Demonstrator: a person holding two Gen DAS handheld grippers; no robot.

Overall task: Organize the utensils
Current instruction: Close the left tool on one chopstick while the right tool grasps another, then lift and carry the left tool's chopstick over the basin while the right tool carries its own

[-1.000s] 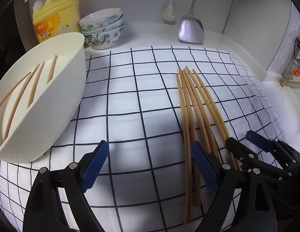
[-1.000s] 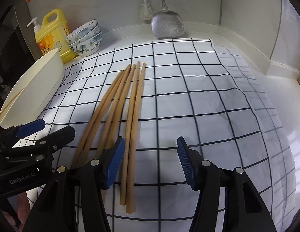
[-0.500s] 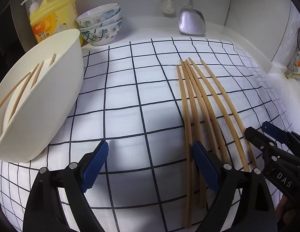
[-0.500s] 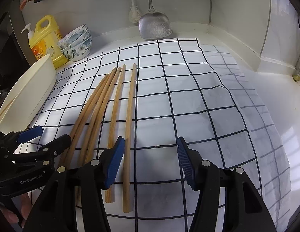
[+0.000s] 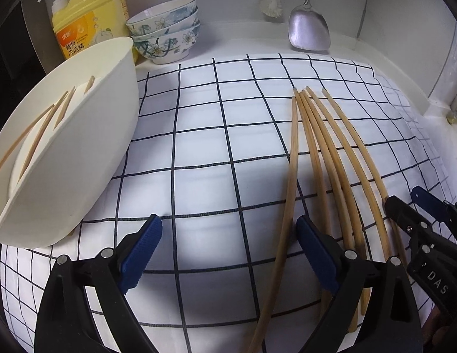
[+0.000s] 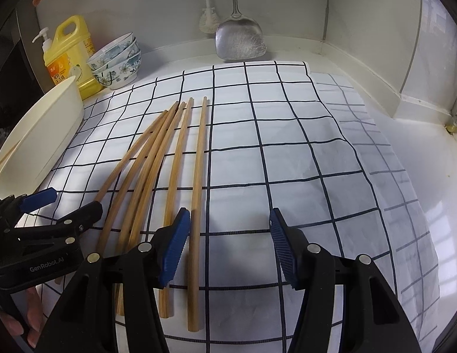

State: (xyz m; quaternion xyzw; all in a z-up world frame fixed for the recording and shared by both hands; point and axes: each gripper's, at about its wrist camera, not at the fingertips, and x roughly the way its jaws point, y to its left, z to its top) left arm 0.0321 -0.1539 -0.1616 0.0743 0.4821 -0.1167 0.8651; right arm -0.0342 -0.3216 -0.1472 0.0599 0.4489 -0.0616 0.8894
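Chopsticks [image 6: 157, 173] lie on the checkered cloth [image 6: 287, 153], long axes running from the claws toward the back wall, fanned apart at the near ends, which sit partly hidden under the claws. Left claw [image 5: 228, 253] is opening around one chopstick without gripping it; right claw [image 6: 228, 244] sits half-spread, pinching nothing.

Both my views are sharp and fairly bright, lit coolly from the right, where the wall [image 6: 434, 29] glares white. Soft shadows fall under my tongs on the cloth [image 5: 199, 153]. The fisheye bends the grid lines and chopsticks [image 5: 316, 147]; corners go black. The left side is dim.
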